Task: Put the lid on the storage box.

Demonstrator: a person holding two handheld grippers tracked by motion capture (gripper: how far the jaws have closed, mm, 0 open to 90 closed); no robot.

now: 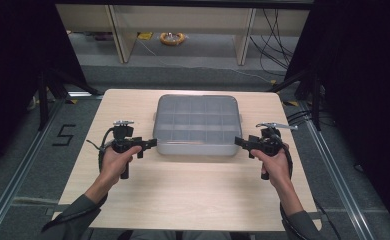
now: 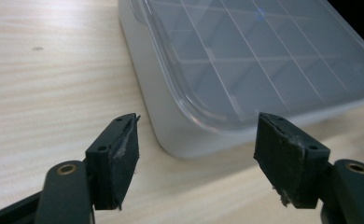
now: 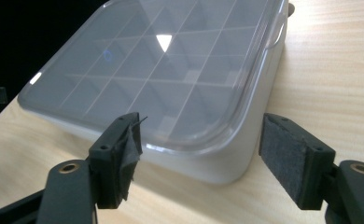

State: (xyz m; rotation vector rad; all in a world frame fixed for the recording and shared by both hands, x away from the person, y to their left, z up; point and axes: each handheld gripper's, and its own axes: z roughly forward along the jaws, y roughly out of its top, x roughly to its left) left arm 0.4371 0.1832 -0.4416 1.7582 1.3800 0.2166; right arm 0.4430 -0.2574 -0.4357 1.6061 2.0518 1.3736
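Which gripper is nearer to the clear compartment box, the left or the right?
Neither is clearly nearer. The left gripper is open at the compartment box's near left corner, and the right gripper is open at its near right corner.

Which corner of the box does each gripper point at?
Left gripper faces the box's near-left corner; right gripper faces the near-right corner. Both are open, not touching.
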